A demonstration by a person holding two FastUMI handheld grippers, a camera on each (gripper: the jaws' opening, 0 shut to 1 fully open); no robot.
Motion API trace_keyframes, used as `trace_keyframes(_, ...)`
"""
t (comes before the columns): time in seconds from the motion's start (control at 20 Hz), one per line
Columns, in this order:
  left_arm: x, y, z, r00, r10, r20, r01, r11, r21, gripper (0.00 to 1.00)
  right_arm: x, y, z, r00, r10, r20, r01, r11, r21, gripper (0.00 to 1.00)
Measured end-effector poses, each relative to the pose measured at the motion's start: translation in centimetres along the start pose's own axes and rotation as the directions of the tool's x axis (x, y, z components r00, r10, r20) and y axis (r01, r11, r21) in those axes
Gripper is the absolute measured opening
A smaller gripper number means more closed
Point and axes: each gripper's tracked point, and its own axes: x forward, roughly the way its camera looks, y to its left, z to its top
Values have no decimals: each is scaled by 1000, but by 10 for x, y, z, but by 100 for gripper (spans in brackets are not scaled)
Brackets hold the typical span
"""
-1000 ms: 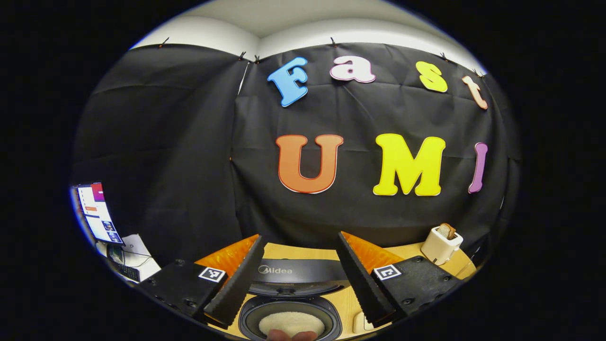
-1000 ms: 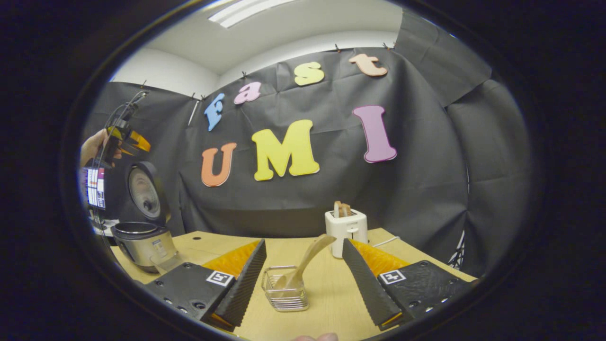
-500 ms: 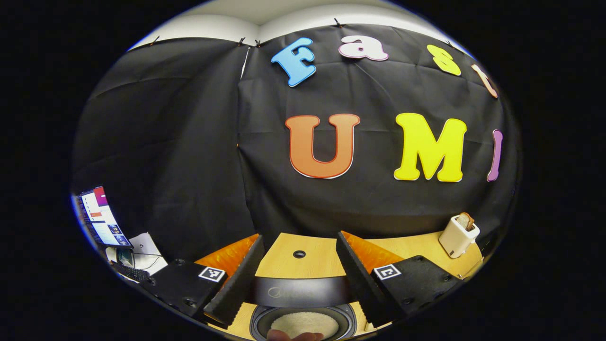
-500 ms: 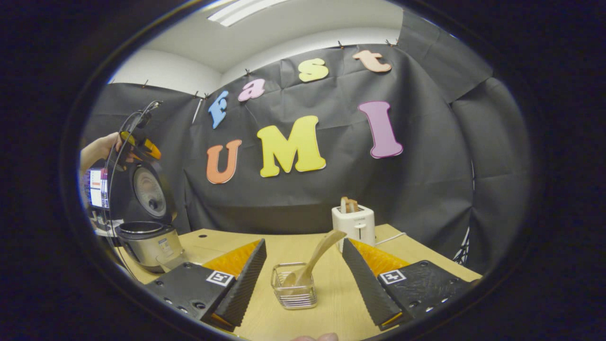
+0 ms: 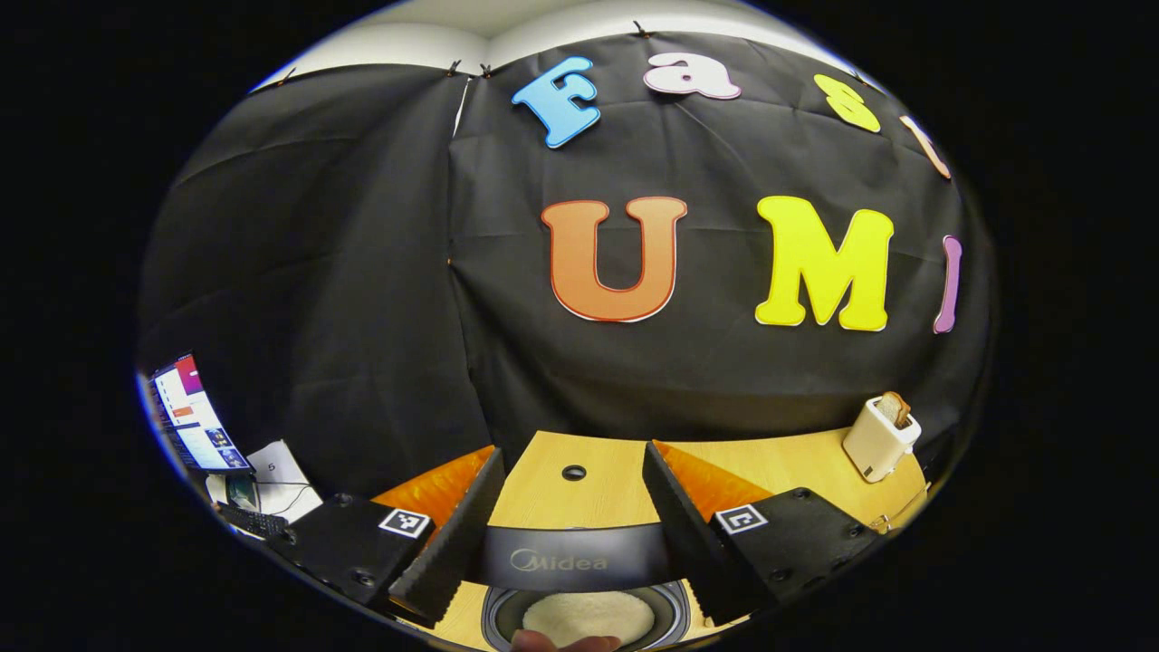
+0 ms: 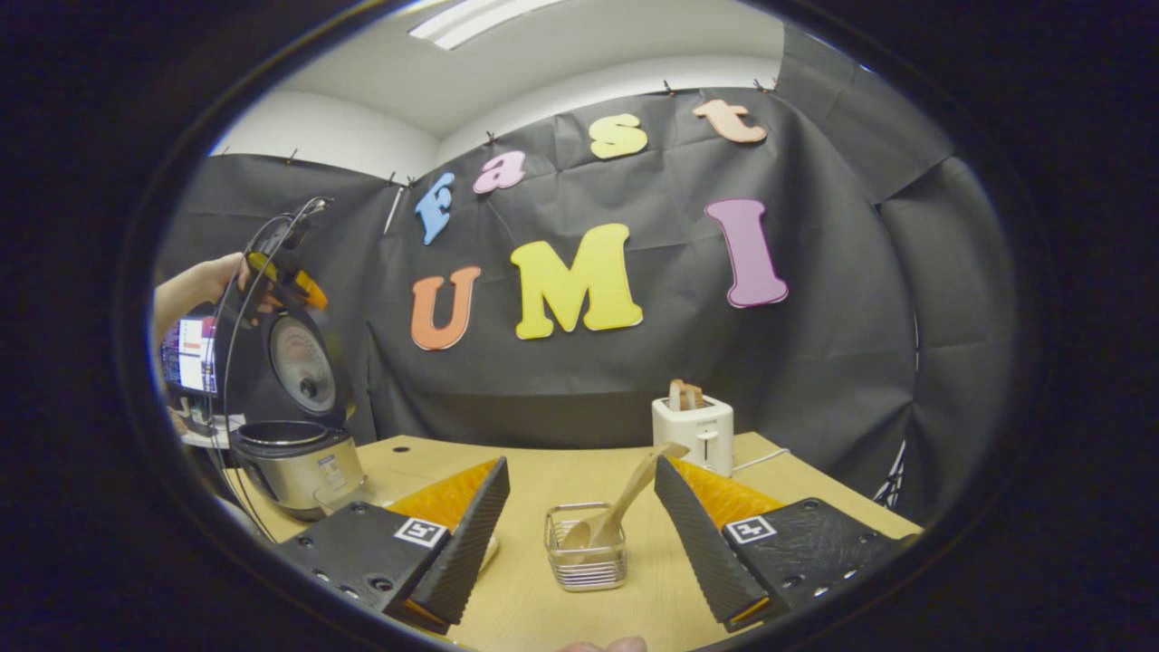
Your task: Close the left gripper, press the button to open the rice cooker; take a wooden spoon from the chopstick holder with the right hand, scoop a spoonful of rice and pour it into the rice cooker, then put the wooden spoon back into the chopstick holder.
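In the right gripper view my right gripper [image 6: 581,464] is open above the wooden table, with nothing between its fingers. Just ahead between them stands the wire chopstick holder [image 6: 587,552]. The wooden spoon [image 6: 629,496] leans in it, handle up to the right. At far left the silver rice cooker [image 6: 294,460] has its lid [image 6: 299,362] raised. A hand [image 6: 195,288] holds my left gripper [image 6: 285,276] just above that lid. In the left gripper view my left gripper [image 5: 573,451] is open over the lid's edge [image 5: 557,560]. White rice [image 5: 589,618] lies in the pot below.
A white toaster [image 6: 693,430] with bread in it stands at the back of the table [image 6: 534,598]; it also sits at far right as the toaster [image 5: 876,439]. A monitor [image 5: 186,412] stands off the table to the left. A cable hole [image 5: 573,472] marks the tabletop behind the cooker.
The left gripper has come down closer to the raised lid and looks farther over it, so the tabletop behind shows. The right gripper's view has swung left; the holder sits more to the right.
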Motion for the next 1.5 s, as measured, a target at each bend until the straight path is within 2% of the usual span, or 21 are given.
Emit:
trace_keyframes(0.05, -2, 0, -1, 1000, 0, 0, 0, 1000, -1, 99, 0, 2, 1, 1000, 2, -1, -2, 1000, -2, 100)
trace_keyframes(0.1, -5, 0, -3, 1000, 0, -1, 0, 1000, 0, 98, -1, 3, 1, 1000, 5, -1, -5, 1000, -2, 95)
trace_keyframes(0.15, -8, 0, -6, 1000, 0, -3, 0, 1000, 5, 99, 0, 5, 1, 1000, 11, -1, -11, 1000, 1, 100)
trace_keyframes(0.2, -13, -1, -9, 1000, -1, -4, 1, 1000, 10, 98, -1, 8, 0, 1000, 19, -2, -19, 1000, 4, 100)
trace_keyframes(0.25, -17, -1, -12, 1000, -3, -8, 3, 1000, 10, 99, -1, 11, -2, 1000, 27, -4, -27, 1000, 9, 95)
trace_keyframes(0.3, -22, -1, -17, 1000, -6, -10, 6, 1000, 7, 99, -1, 14, -5, 999, 34, -12, -34, 999, 13, 95)
trace_keyframes(0.35, -27, -2, -21, 1000, -8, -10, 8, 1000, 3, 99, -2, 18, -7, 999, 46, -22, -45, 999, 19, 100)
trace_keyframes(0.4, -33, -3, -26, 1000, -13, -7, 13, 1000, 5, 99, -2, 23, -9, 998, 58, -27, -58, 998, 24, 91)
trace_keyframes(0.45, -39, -4, -31, 1000, -15, -3, 15, 1000, 4, 99, -3, 26, -8, 997, 65, -28, -65, 998, 23, 95)
trace_keyframes(0.5, -45, -4, -36, 1000, -16, 5, 16, 1000, 4, 99, -6, 28, -7, 997, 69, -24, -69, 997, 17, 91)
trace_keyframes(0.55, -51, -4, -42, 1000, -18, 12, 17, 1000, 6, 99, -7, 30, -5, 997, 73, -19, -73, 997, 10, 96)
trace_keyframes(0.6, -56, -5, -48, 1000, -20, 17, 20, 1000, 7, 99, -9, 32, -3, 997, 75, -14, -75, 997, 6, 96)
trace_keyframes(0.65, -62, -6, -55, 999, -22, 24, 22, 1000, 3, 98, -11, 34, -2, 997, 80, -9, -80, 997, 6, 92)
trace_keyframes(0.85, -82, -9, -85, 999, -19, 48, 19, 1000, -4, 99, -18, 40, 1, 996, 89, -3, -89, 996, 6, 91)
trace_keyframes(1.0, -92, -11, -104, 997, -10, 73, 11, 1000, -12, 99, -24, 45, 4, 995, 101, 5, -101, 995, 5, 100)
trace_keyframes(1.1, -97, -12, -116, 996, -4, 89, 5, 1000, -17, 98, -27, 46, 7, 995, 102, 18, -102, 995, -3, 95)
trace_keyframes(1.4, -106, -16, -142, 994, 7, 110, -6, 1000, -11, 98, -33, 46, 8, 994, 102, 27, -102, 995, 5, 96)
trace_keyframes(1.45, -107, -16, -151, 994, 5, 107, -4, 1000, -10, 98, -34, 46, 7, 994, 101, 27, -101, 995, 3, 100)
trace_keyframes(1.5, -108, -17, -159, 995, 4, 99, -2, 1000, -14, 98, -35, 44, 5, 995, 98, 25, -98, 995, -1, 95)
